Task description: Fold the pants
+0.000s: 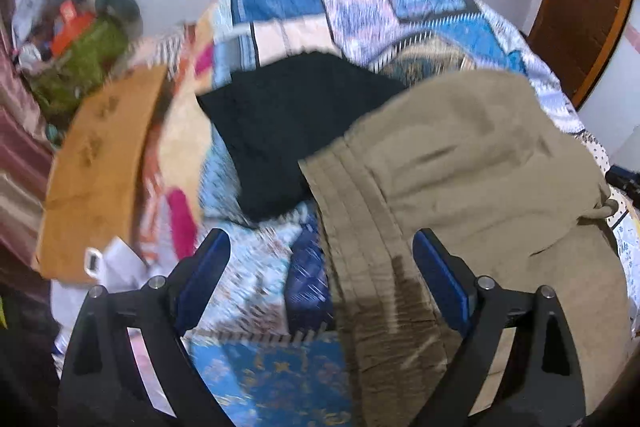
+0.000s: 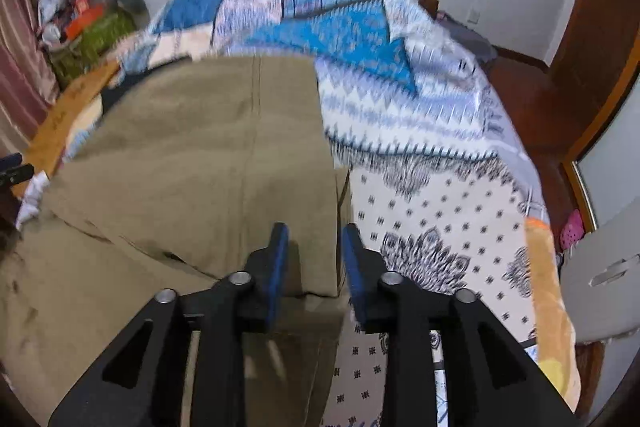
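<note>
On the bed, in the left wrist view, the khaki pants lie over the patterned quilt, their ribbed waistband running down between the fingers of the left hand-held gripper, which stands spread wide with nothing pinched; the right finger sits over the cloth, though whether it touches is hard to tell. A black garment lies beyond, partly tucked under the pants. Motion blur smears the quilt and the clutter at the left wall, and the pants' right side runs out of frame. From the right wrist, the pants show folded, a straight edge lying on the bed. The right hand-held gripper has its fingers parted narrowly just above that folded corner, gripping nothing. The pants' lower part is cut off behind the fingers.
</note>
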The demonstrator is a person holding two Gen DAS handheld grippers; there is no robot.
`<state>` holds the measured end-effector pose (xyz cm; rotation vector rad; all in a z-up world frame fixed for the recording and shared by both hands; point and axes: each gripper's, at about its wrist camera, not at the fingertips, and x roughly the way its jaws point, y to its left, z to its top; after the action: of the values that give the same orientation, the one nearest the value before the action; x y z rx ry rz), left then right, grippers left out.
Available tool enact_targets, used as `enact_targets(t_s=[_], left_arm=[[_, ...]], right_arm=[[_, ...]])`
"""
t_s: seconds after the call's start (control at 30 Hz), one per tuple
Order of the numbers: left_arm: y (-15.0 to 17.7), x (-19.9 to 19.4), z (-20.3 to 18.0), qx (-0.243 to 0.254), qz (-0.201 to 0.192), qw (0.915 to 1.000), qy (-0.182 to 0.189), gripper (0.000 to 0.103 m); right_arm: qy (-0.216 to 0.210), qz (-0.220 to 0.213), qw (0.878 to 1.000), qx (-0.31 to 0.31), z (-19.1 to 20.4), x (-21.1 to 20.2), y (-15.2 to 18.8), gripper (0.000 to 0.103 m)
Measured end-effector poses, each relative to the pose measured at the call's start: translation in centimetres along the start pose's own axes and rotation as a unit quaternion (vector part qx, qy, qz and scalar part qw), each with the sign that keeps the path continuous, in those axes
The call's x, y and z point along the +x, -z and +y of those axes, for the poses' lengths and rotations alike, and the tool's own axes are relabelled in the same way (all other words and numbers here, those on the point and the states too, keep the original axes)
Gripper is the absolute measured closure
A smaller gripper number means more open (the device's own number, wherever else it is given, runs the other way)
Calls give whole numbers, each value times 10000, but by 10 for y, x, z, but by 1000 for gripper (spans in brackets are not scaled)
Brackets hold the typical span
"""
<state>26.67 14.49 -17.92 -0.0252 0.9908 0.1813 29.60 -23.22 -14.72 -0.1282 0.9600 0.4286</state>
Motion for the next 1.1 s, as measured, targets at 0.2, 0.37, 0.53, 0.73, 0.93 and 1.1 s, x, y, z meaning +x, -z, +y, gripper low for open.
enact_targets(t_s=[0.2, 0.37, 0.53, 0.73, 0.93, 1.1], left_arm=[[-28, -6, 11, 36, -301, 9995, -51, 9], [-48, 23, 21, -116, -134, 9998, -1, 8], [-57, 72, 25, -335, 369, 9981, 352, 8], [-55, 124, 24, -667, 926, 9908, 728, 8], [-52, 151, 27, -1009, 1108, 9807, 1256, 8], [-51, 162, 23, -1049, 1213, 9752, 1525, 27]], right_arm=[[-51, -566, 9984, 16, 7, -18, -31, 39], [-153, -492, 9987, 4, 9, 7, -55, 31], [-179, -242, 9995, -1, 5, 46, -72, 31], [-157, 12, 9999, 34, -2, 92, -94, 31], [-278, 284, 9991, 135, -7, 136, -114, 33], [-586, 474, 9967, 295, -5, 160, -120, 54]])
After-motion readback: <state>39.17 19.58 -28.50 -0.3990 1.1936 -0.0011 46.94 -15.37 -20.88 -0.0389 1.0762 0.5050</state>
